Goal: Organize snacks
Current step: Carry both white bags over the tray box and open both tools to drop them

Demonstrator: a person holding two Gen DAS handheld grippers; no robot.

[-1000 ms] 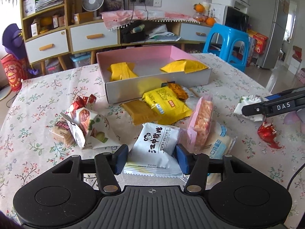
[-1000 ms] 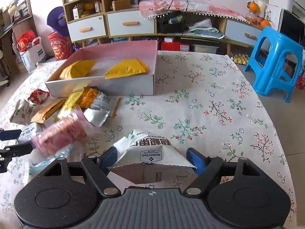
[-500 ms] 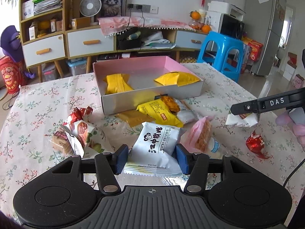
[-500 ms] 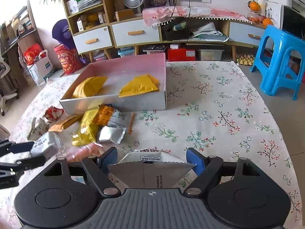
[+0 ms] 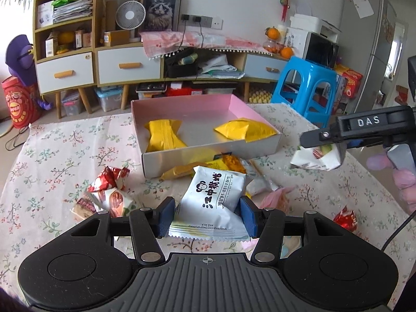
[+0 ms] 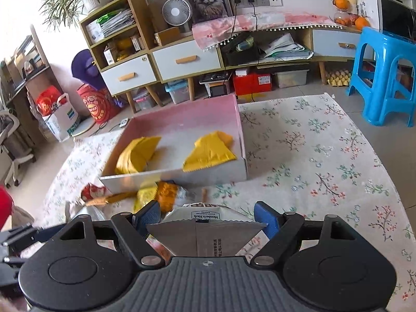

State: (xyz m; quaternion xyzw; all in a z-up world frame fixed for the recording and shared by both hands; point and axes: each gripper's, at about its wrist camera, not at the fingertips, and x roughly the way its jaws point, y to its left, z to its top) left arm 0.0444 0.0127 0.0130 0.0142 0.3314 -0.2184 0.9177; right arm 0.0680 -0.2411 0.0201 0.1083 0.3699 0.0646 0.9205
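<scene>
My left gripper (image 5: 206,215) is shut on a white snack packet with black Chinese print (image 5: 215,197), held above the table. My right gripper (image 6: 206,217) is shut on a white and silver snack bag (image 6: 205,230); in the left wrist view it shows at the right (image 5: 322,140) with the bag (image 5: 316,157) hanging from it. A pink open box (image 5: 208,153) (image 6: 182,179) sits at mid-table with two yellow packets inside (image 5: 163,136) (image 5: 244,130). Loose snacks (image 5: 109,195) lie in front of the box.
A floral cloth (image 6: 312,156) covers the table. A red wrapped sweet (image 5: 344,219) lies at the right. A blue stool (image 5: 309,88) and low cabinets (image 5: 117,65) stand behind the table.
Both grippers have risen with their packets and moved toward the box. The pink snack that stood by the left gripper has dropped flat onto the table.
</scene>
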